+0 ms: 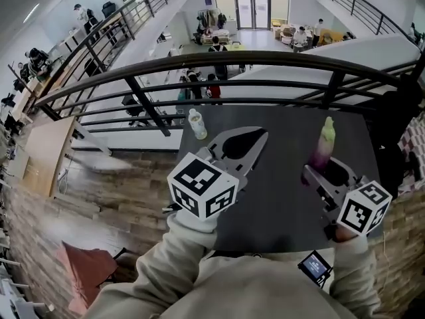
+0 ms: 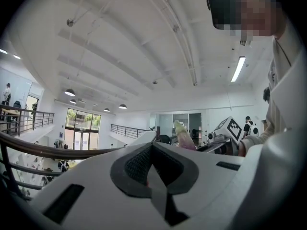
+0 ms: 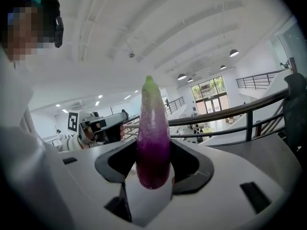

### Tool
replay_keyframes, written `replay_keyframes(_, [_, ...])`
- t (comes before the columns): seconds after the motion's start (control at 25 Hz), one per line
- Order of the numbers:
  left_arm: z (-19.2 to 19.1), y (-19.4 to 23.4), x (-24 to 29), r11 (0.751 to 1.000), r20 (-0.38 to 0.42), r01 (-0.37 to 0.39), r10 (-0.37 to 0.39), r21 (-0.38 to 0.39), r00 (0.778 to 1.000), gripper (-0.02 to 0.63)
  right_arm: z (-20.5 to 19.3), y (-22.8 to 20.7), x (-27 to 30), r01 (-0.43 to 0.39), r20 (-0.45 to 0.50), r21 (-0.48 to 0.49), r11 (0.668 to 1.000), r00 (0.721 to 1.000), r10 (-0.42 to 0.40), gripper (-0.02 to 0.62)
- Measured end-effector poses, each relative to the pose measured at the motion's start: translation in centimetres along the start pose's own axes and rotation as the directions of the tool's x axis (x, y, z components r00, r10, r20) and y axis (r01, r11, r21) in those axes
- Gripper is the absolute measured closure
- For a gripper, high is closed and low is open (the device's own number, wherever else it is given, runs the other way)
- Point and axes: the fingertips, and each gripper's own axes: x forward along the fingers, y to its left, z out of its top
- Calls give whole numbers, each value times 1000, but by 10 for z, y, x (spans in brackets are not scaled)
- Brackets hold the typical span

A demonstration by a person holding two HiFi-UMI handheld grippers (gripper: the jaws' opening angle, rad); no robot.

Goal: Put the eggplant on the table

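A person stands at a dark surface with a hand-held claw in each hand. A black railing runs past the far edge.

The right claw is clamped on the eggplant. Seen from this claw's own camera, the eggplant stands nearly upright between the two jaws, which press on its purple lower half from either side. Its rounded purple end hangs down into the opening of the right claw, and its pale green tip rises well above the jaws. The eggplant is held over the surface, not lying on it. A cube with square black-and-white markers sits at the rear of this claw, and a small lit screen shows behind it, near the person's wrist.

The left claw is beside the right one, on its left, and apart from it. In its own view the left claw has its dark pads meeting, jaws together with nothing between them. Its marker cube sits at its rear. Past its tip and a little to its left, a clear bottle stands on the surface near the far edge.
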Motion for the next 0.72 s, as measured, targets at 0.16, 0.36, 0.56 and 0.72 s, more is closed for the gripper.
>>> replay_keyframes(0.16, [4,21,-18,1000,4,-8,8,-19,1000,604,14,11,20,6,-3,-3,1000,1000,-6,367])
replay_keyframes(0.36, [-5,35,-32,996,-5,-29,29,-80,1000,604,32,17,23,26,-22,-29,999,999,-27,367])
replay_keyframes(0.56, [-19,58,-26,994,-18,-54,52,-93,998,604,24,-10,37,33,-36,-2,999,999,-33,367])
replay_keyframes(0.72, [-10,58,-24,994,-6,-74,74,-83,997,604,30,-10,31,20,-31,-13,1000,999,-21,367])
